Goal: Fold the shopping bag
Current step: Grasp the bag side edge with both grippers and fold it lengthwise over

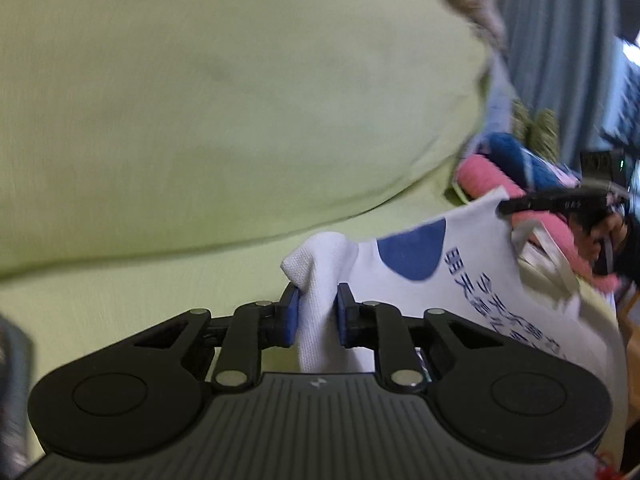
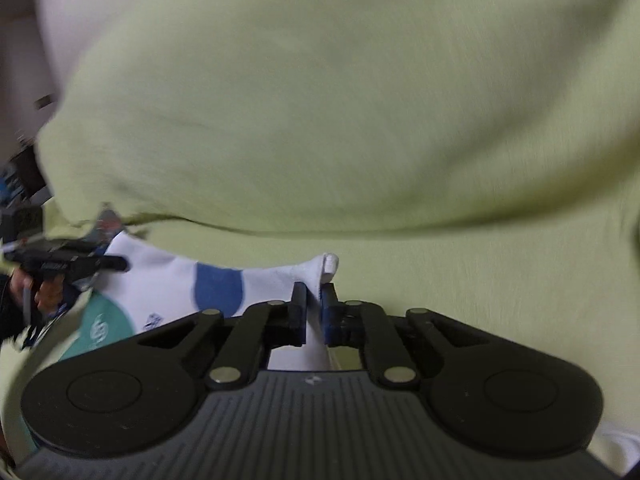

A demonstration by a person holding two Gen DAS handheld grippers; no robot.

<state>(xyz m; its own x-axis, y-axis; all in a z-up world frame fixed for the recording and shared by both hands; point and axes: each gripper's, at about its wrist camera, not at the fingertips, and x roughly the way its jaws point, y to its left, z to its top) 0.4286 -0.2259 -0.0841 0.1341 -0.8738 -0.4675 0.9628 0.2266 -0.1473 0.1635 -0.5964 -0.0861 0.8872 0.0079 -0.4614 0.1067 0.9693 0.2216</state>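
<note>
your left gripper [image 1: 316,312] clamped on one corner of the white shopping bag [image 1: 472,280], right gripper [image 2: 314,308] pinching the other, bag stretched over the green sofa [image 1: 200,120], pink cloth [image 1: 488,180] and blue yarn [image 1: 508,152] piled just behind

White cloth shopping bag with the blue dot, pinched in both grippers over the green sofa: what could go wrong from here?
1. The left gripper pinches only a bunched corner of the white cloth shopping bag with the blue dot; a tug might pull it free.
2. The right gripper also grips near an edge, so uneven tension may skew the fold.
3. The loose cream handles dangle and could get trapped inside the fold.
</note>
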